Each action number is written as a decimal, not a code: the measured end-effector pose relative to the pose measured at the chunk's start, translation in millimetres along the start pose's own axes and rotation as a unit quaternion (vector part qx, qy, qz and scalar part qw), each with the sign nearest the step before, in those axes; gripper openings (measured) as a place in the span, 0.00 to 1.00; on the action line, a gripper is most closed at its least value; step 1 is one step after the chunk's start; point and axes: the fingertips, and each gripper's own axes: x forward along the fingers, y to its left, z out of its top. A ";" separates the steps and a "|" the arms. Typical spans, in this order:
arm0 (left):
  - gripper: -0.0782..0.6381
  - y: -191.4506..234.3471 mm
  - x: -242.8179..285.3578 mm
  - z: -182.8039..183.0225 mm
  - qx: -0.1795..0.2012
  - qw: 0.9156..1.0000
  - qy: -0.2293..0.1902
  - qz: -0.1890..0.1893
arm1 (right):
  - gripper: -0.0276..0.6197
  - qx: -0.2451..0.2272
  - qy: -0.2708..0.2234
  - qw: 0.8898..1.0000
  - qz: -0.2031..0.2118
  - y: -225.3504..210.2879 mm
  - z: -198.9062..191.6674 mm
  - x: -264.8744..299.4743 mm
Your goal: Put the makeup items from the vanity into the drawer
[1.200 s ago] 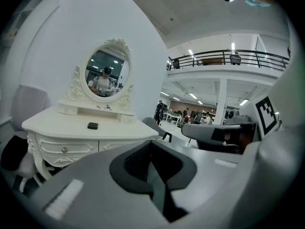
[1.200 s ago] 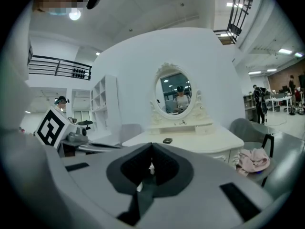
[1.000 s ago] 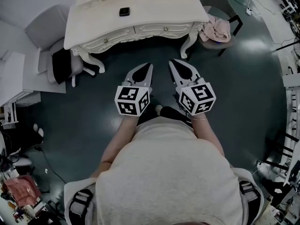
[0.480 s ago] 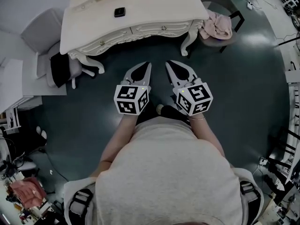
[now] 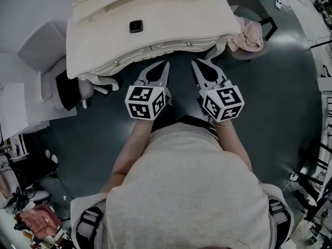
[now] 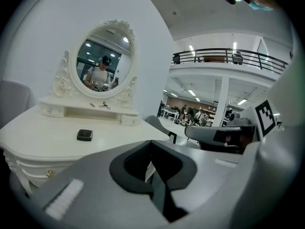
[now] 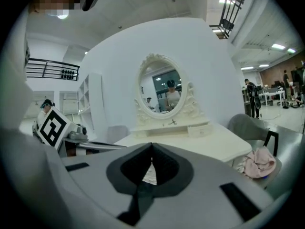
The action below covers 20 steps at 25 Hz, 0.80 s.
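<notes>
The left claw (image 5: 166,63) and the right claw (image 5: 194,61) are held side by side just before the desk (image 5: 98,45), each pressed together with nothing pinched. A small black case (image 5: 136,26) is seen lying on the desktop, well beyond them. The drawer (image 5: 176,45) is shut.

Dim, greyish light; strong fisheye bending at edges; gripper views vignetted, foreground blurred.

I am finding no readable words, brand names or numbers anywhere. I am seeing only black-and-white square marker patterns on the white cube (image 5: 145,101) of the left gripper (image 5: 166,64) and on the matching cube (image 5: 223,104) of the right gripper (image 5: 195,63); they are carrying no letters or digits.
</notes>
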 end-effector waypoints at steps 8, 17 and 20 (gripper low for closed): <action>0.12 68.7 38.4 46.9 0.016 1.000 -0.005 -0.014 | 0.05 -0.004 -0.005 1.000 -0.022 -16.6 26.2 82.6; 0.12 135.9 57.0 64.4 -0.007 1.000 -0.020 0.007 | 0.05 -0.005 0.015 1.000 -0.026 -22.8 28.4 143.8; 0.12 144.2 62.0 67.7 -0.016 0.999 -0.029 0.006 | 0.05 -0.003 0.023 0.999 -0.031 -26.2 25.1 151.4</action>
